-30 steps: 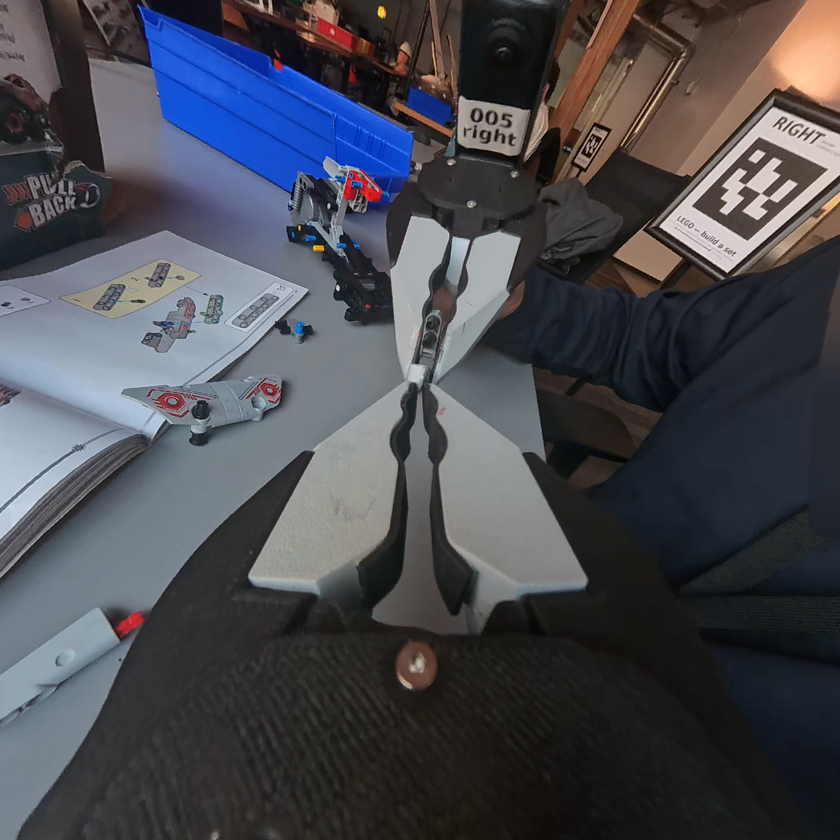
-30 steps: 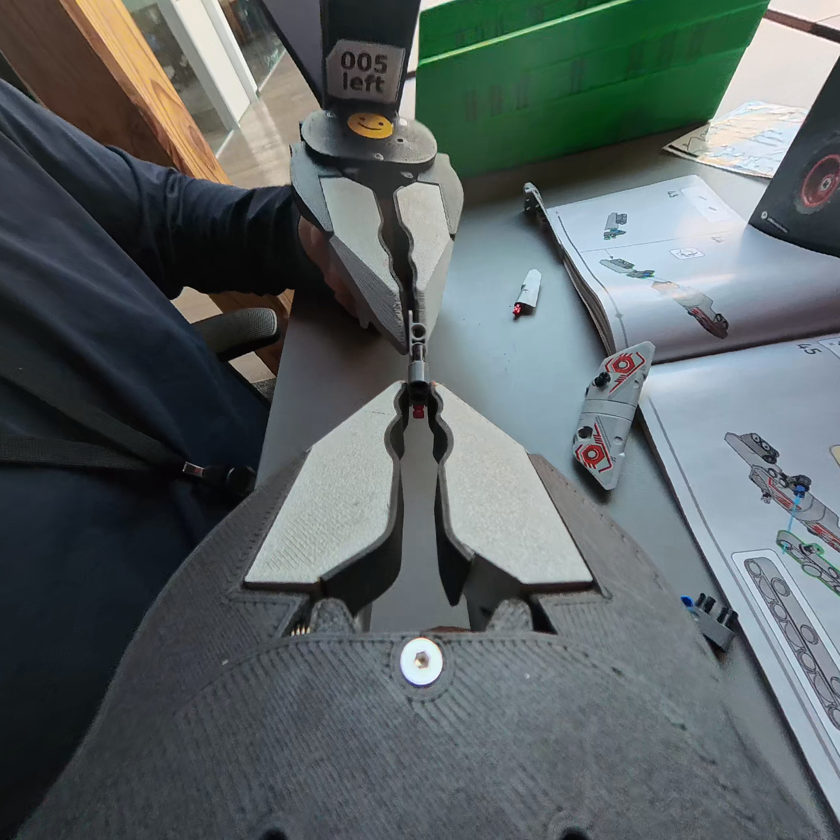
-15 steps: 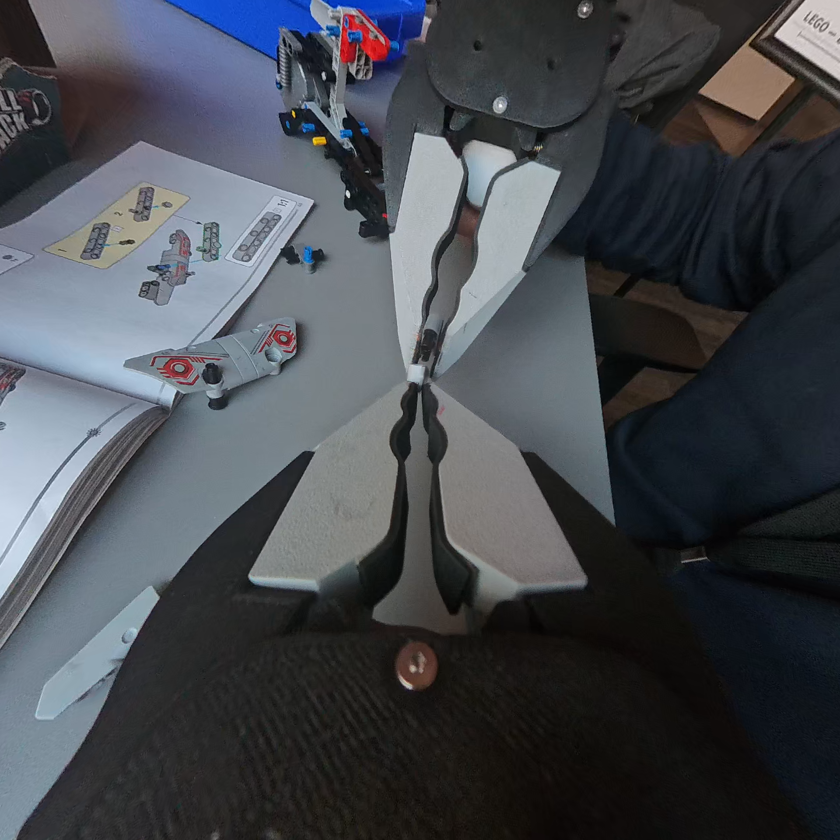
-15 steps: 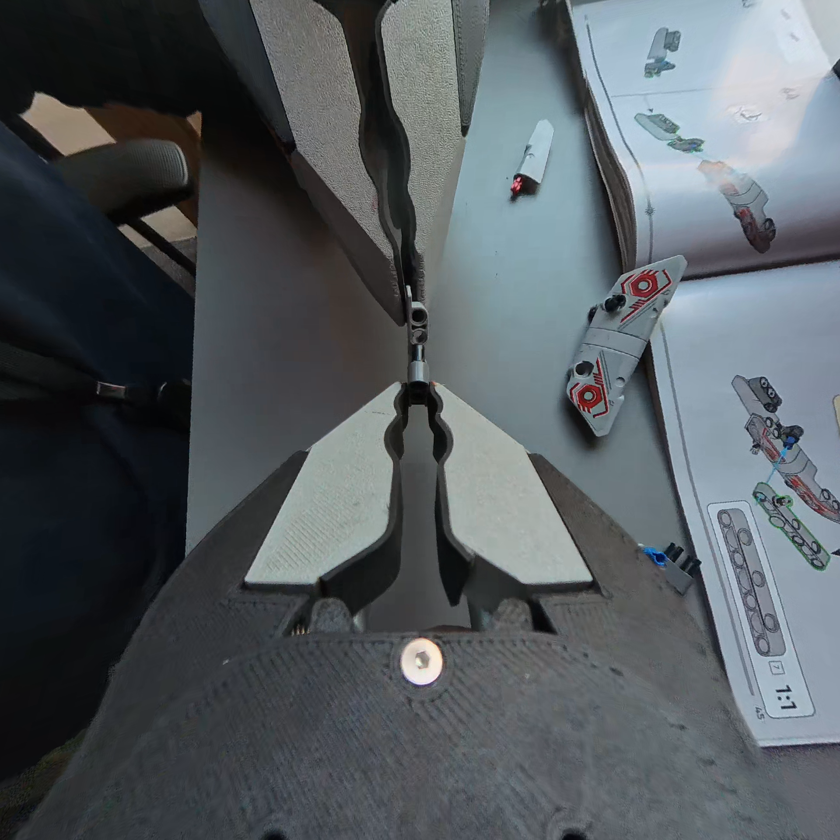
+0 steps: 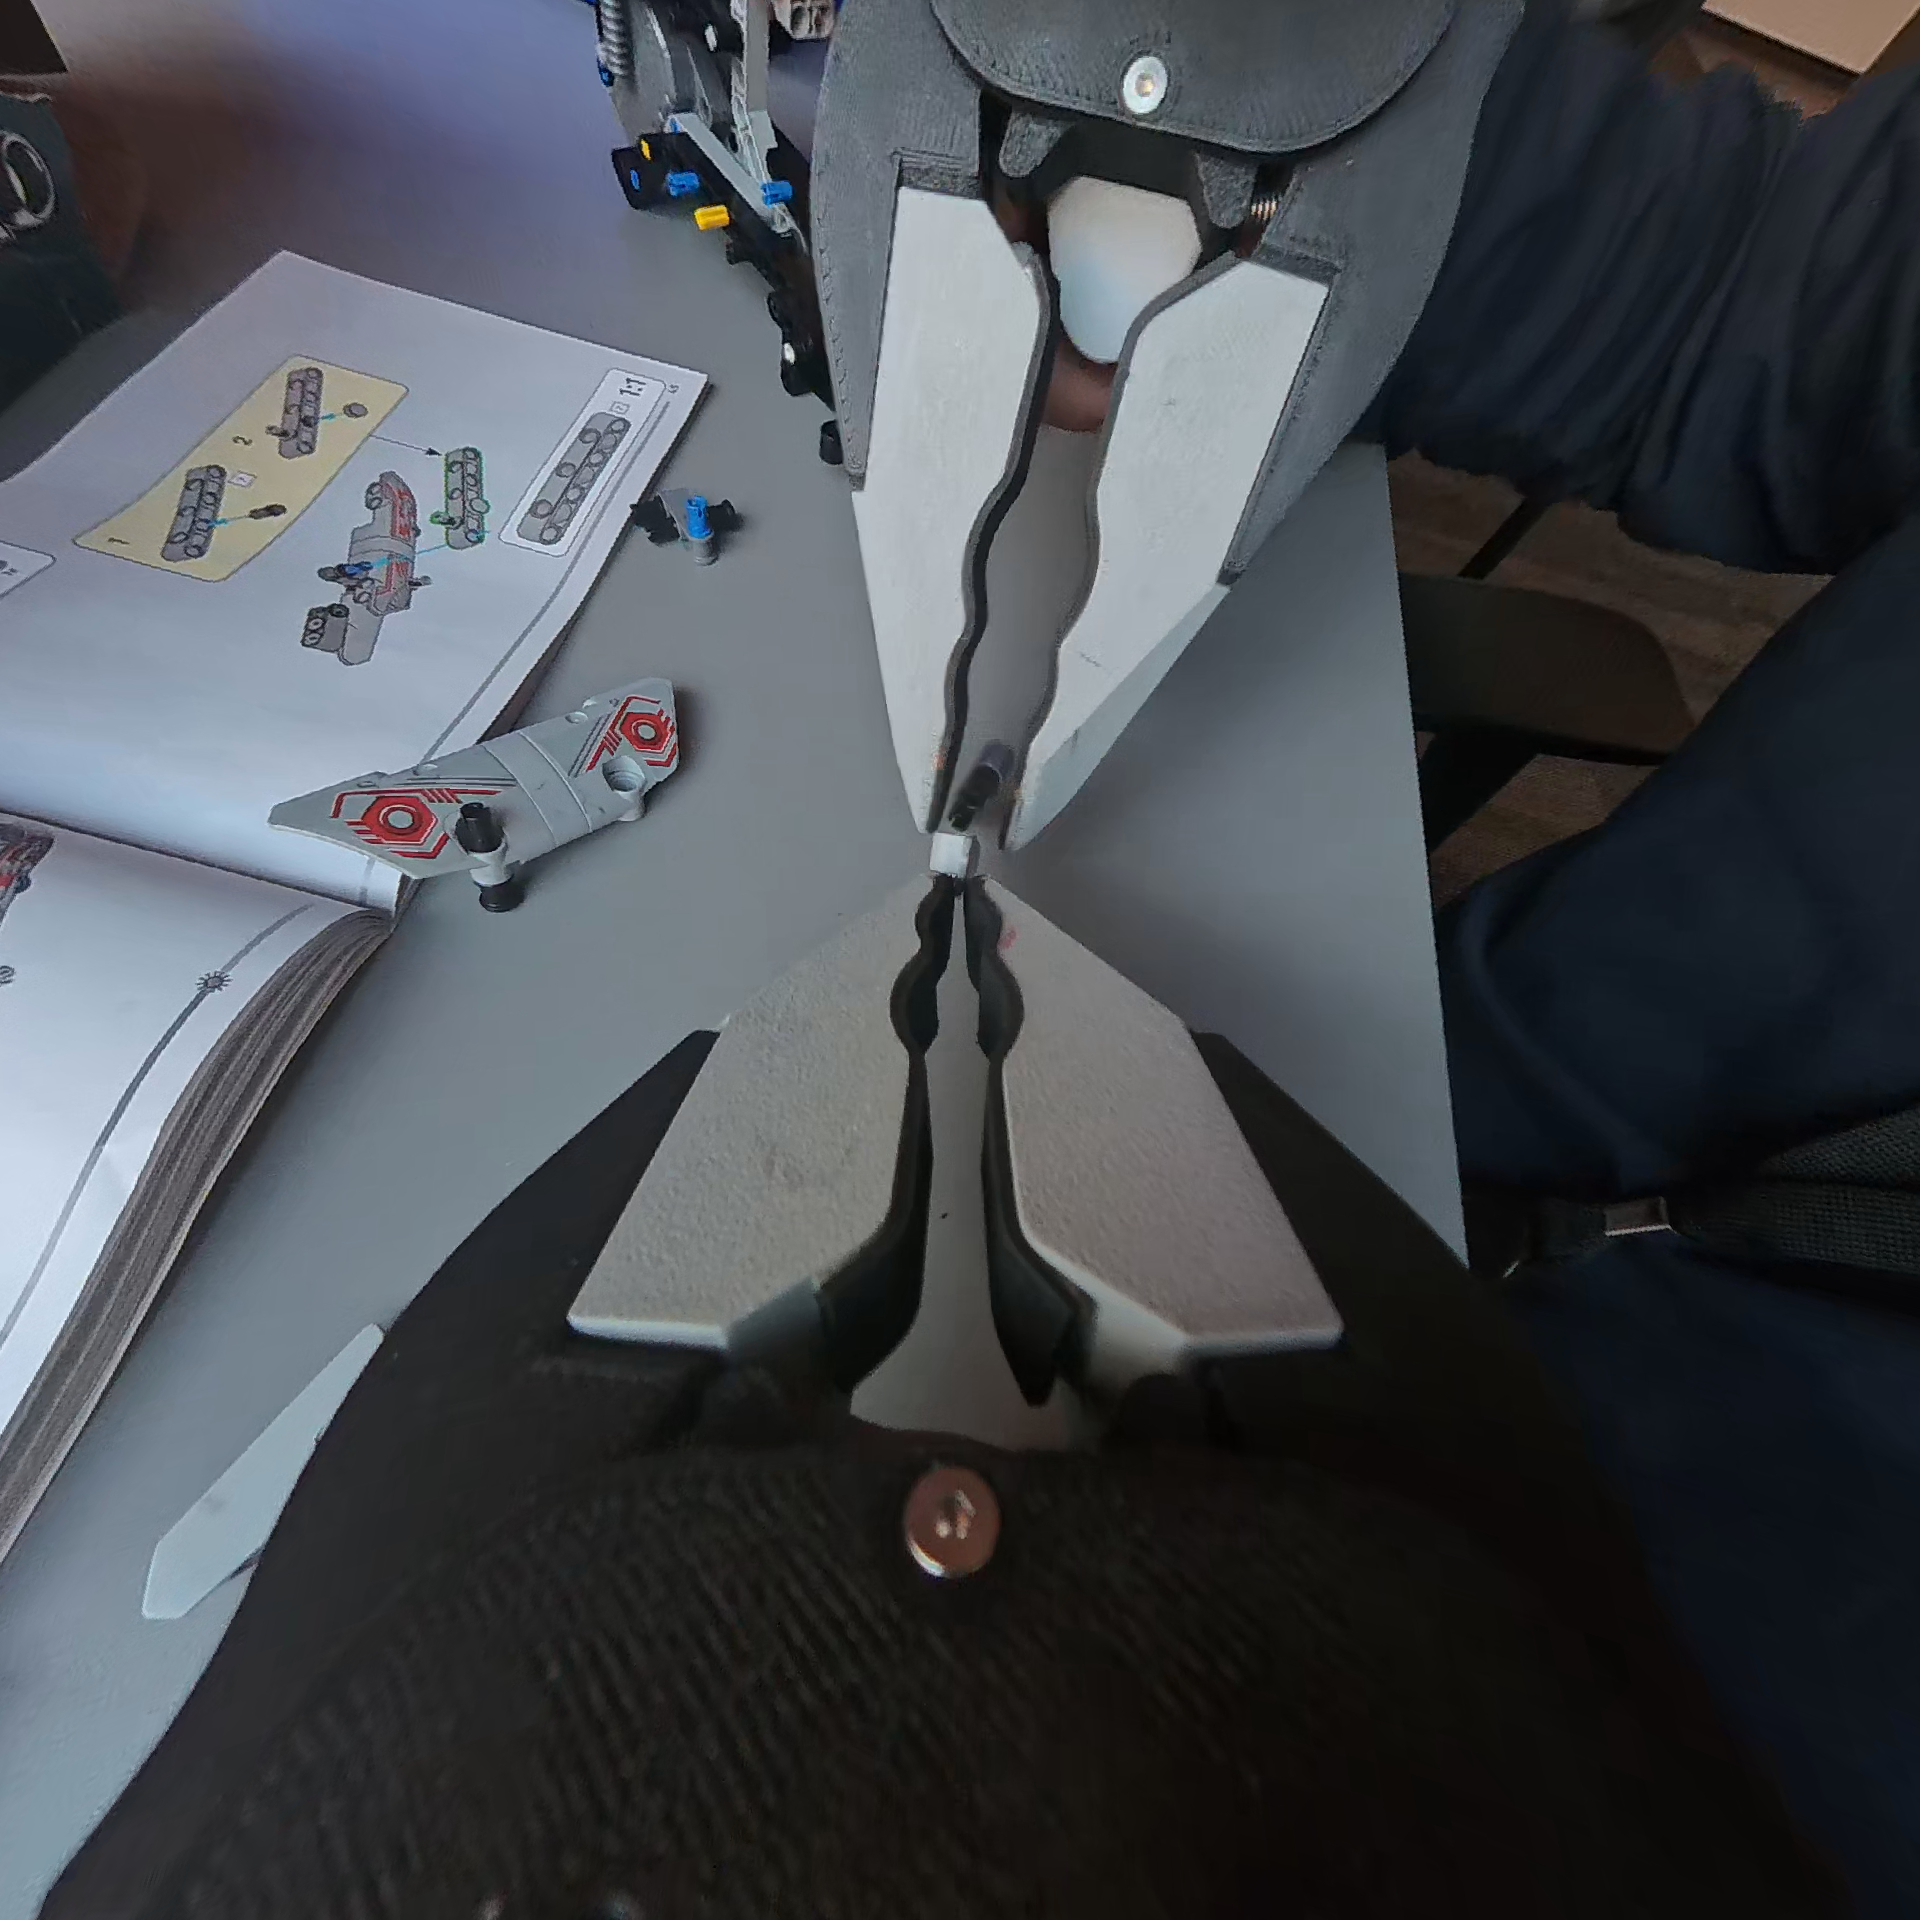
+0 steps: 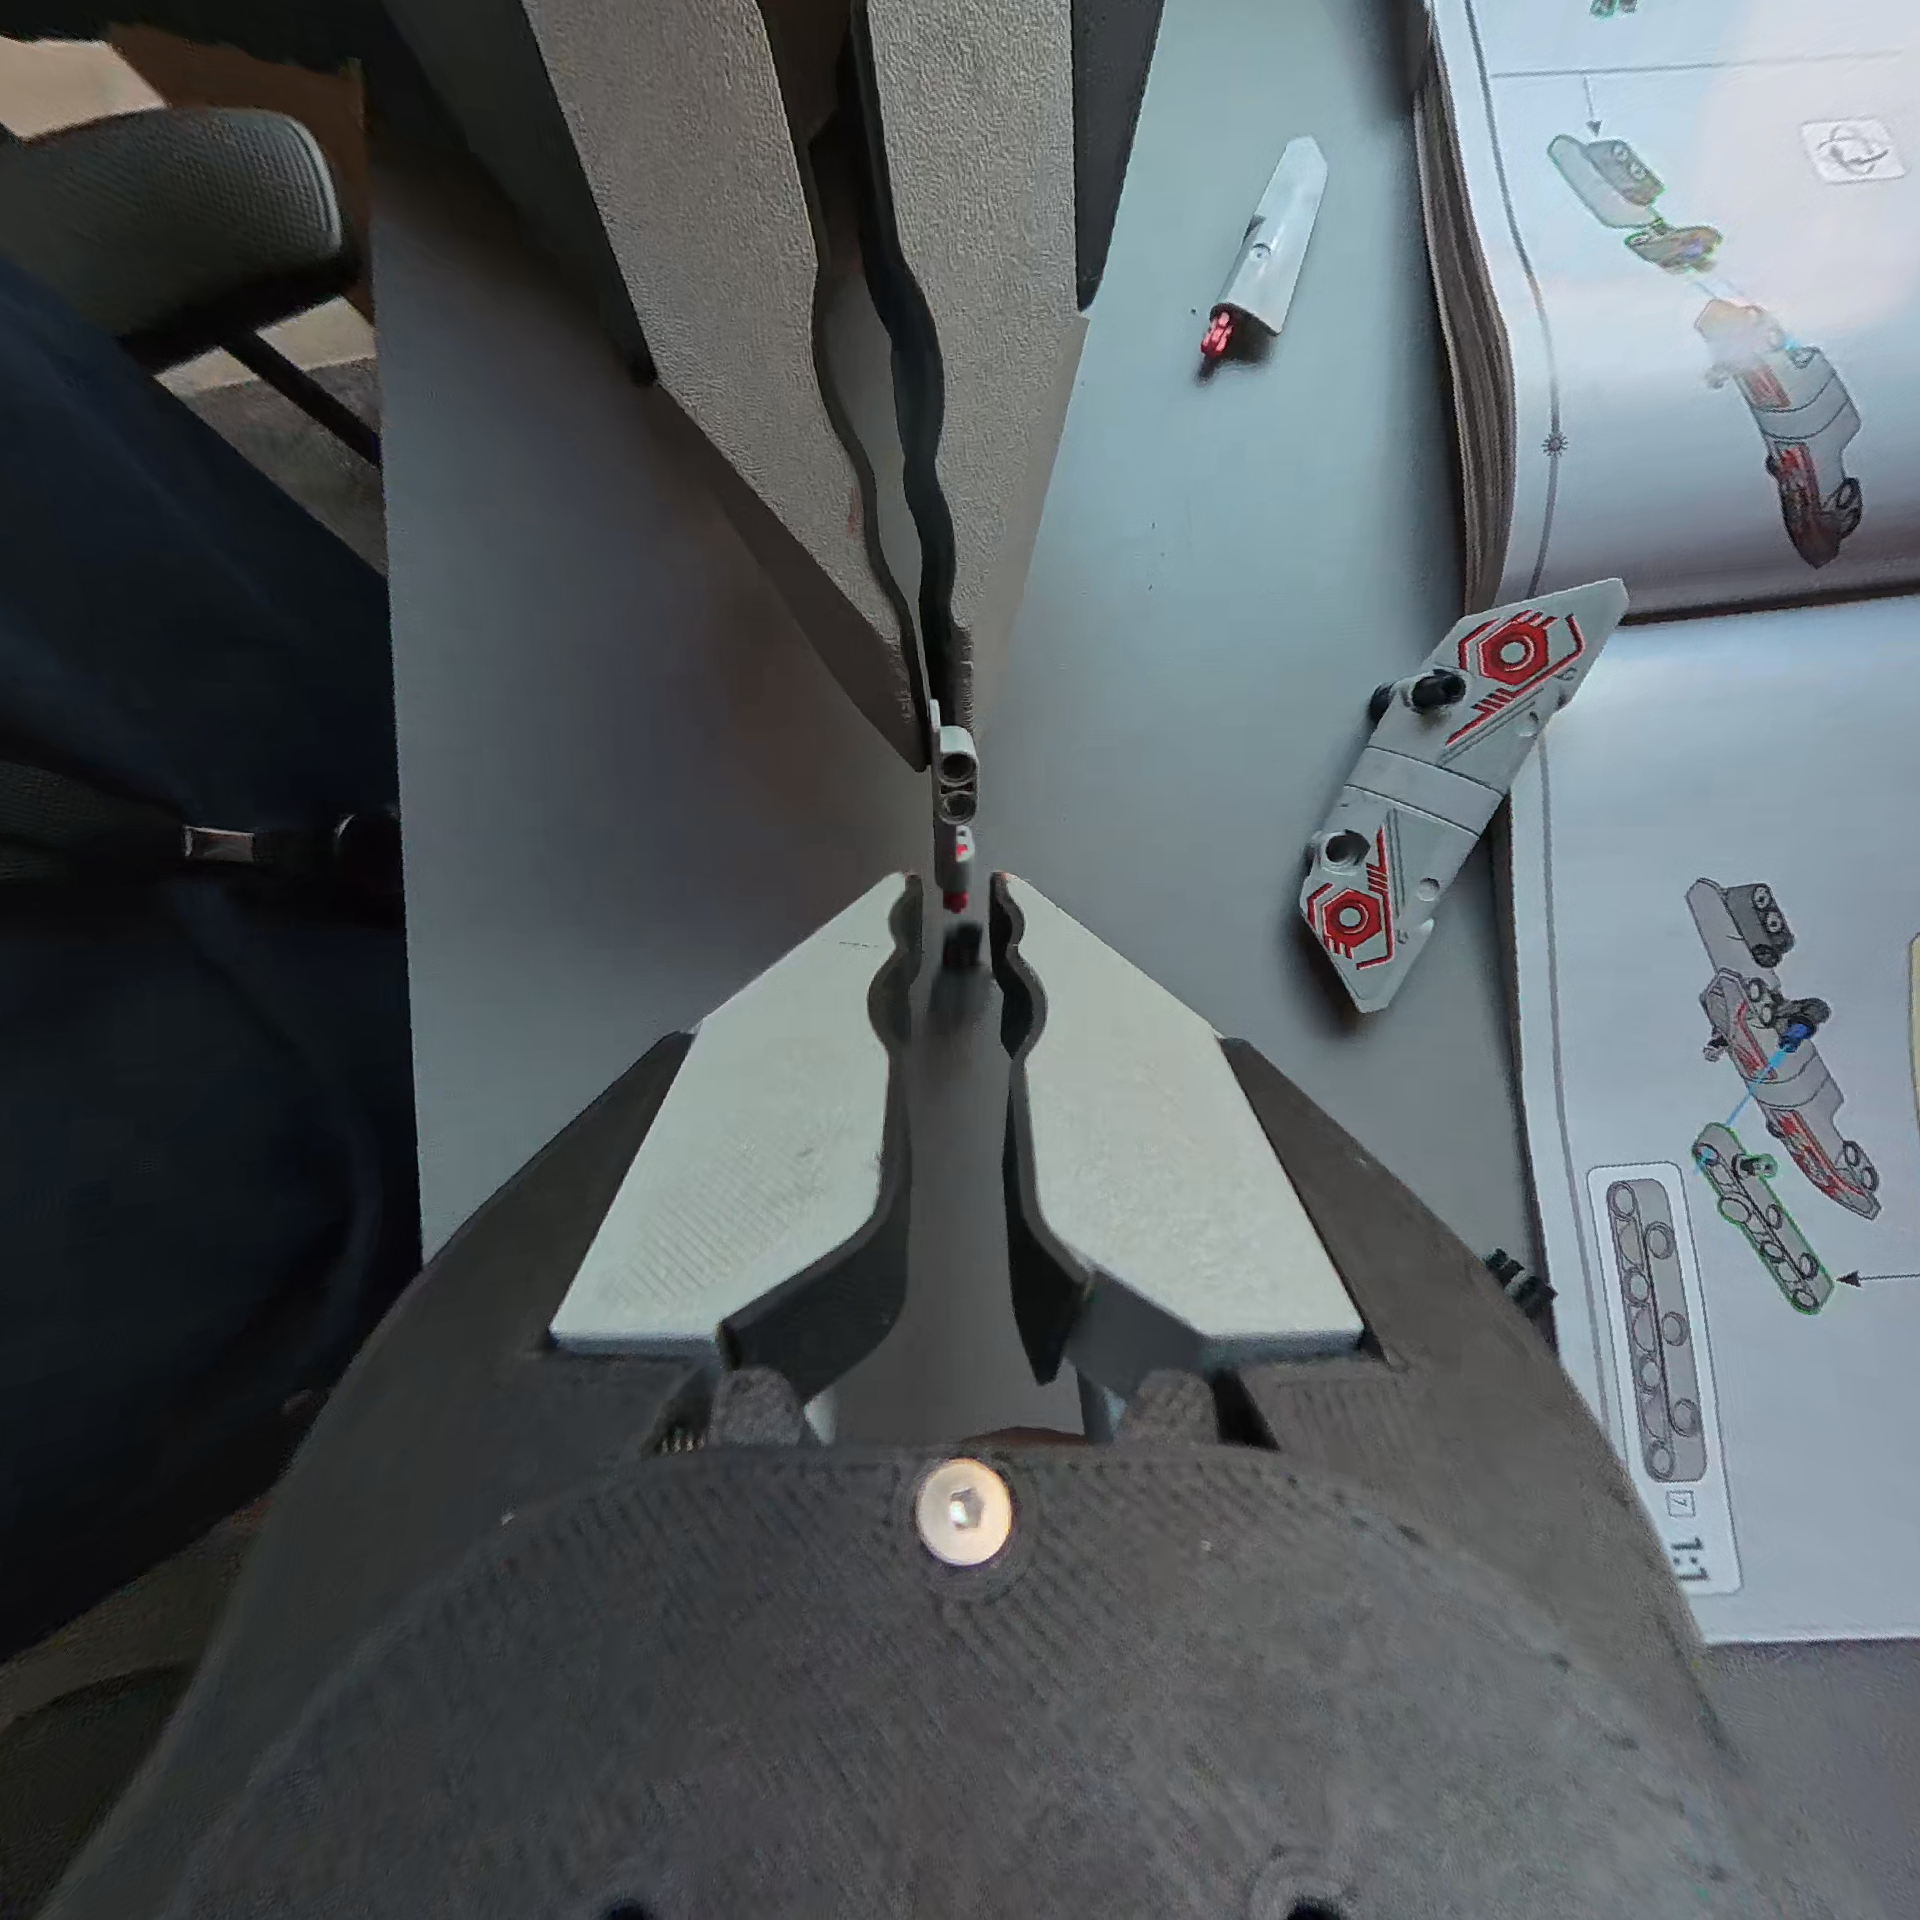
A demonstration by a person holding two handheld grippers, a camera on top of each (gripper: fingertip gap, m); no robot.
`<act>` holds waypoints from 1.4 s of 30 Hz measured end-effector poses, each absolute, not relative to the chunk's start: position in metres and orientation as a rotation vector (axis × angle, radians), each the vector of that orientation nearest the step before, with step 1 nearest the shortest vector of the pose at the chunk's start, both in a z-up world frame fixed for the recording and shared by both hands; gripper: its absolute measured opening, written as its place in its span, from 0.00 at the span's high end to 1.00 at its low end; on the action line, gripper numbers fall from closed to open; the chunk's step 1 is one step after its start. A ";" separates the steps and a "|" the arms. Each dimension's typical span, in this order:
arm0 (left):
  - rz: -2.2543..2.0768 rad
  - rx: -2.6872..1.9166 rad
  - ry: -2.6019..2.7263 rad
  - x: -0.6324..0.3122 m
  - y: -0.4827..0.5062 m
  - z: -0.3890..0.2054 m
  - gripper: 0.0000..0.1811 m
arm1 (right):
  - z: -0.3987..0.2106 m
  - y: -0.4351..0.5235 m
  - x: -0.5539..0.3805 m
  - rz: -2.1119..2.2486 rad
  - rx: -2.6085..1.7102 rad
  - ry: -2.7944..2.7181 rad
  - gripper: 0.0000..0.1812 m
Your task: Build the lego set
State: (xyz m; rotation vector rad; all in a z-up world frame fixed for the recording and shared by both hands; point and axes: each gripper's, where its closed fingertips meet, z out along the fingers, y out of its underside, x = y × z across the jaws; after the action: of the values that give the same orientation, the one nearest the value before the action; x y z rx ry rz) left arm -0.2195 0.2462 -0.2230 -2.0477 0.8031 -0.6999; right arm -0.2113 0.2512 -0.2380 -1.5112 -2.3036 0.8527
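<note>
My left gripper (image 5: 951, 883) is shut on a small light grey connector (image 5: 952, 854). In the right wrist view this connector (image 6: 956, 774) shows two holes and sticks out of the left gripper's tips (image 6: 940, 727). My right gripper (image 6: 951, 883) faces it tip to tip, its jaws closed on a short black pin piece (image 6: 961, 935) with a red and grey bit at its front. The pin (image 5: 982, 779) also shows between the right gripper's tips (image 5: 971, 821) in the left wrist view. The two held pieces touch end to end above the grey table (image 5: 1247, 831).
A grey panel with red hexagon marks (image 5: 499, 790) lies by the open instruction booklet (image 5: 260, 623). Small blue and black pins (image 5: 691, 514) and a partly built vehicle (image 5: 717, 156) lie farther off. A slim grey part with a red end (image 6: 1268, 249) lies near the booklet. The table edge (image 5: 1403, 831) is close. Less than 4 cm separates the two grippers' tips.
Both grippers have tilted down toward the table and closed in on each other. The held pieces stay pressed tip to tip. The right gripper's jaws look slightly wider.
</note>
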 end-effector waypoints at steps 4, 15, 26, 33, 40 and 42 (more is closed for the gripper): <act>-0.680 -2.081 0.811 -0.221 0.246 -0.228 1.00 | -0.240 0.251 -0.212 0.824 -1.515 -2.315 1.00; -0.721 -2.080 0.774 -0.229 0.242 -0.226 1.00 | -0.212 0.307 -0.136 0.729 -1.688 -2.088 0.92; -0.713 -2.069 0.788 -0.228 0.240 -0.225 1.00 | -0.242 0.320 -0.020 0.448 -1.900 -1.991 0.91; -0.712 -2.063 0.806 -0.227 0.238 -0.225 1.00 | -0.248 0.324 -0.037 0.432 -1.687 -2.068 0.89; -0.720 -2.059 0.789 -0.228 0.239 -0.224 1.00 | -0.258 0.311 -0.046 0.404 -1.631 -2.214 0.97; -0.717 -2.060 0.797 -0.228 0.239 -0.224 1.00 | -0.257 0.313 -0.047 0.373 -1.651 -2.185 0.94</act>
State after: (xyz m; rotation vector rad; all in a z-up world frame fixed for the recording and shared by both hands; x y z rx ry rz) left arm -0.2275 0.2385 -0.2243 -2.0605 0.7967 -0.7173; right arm -0.0472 0.3127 -0.2570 -1.6510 -2.1846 0.3727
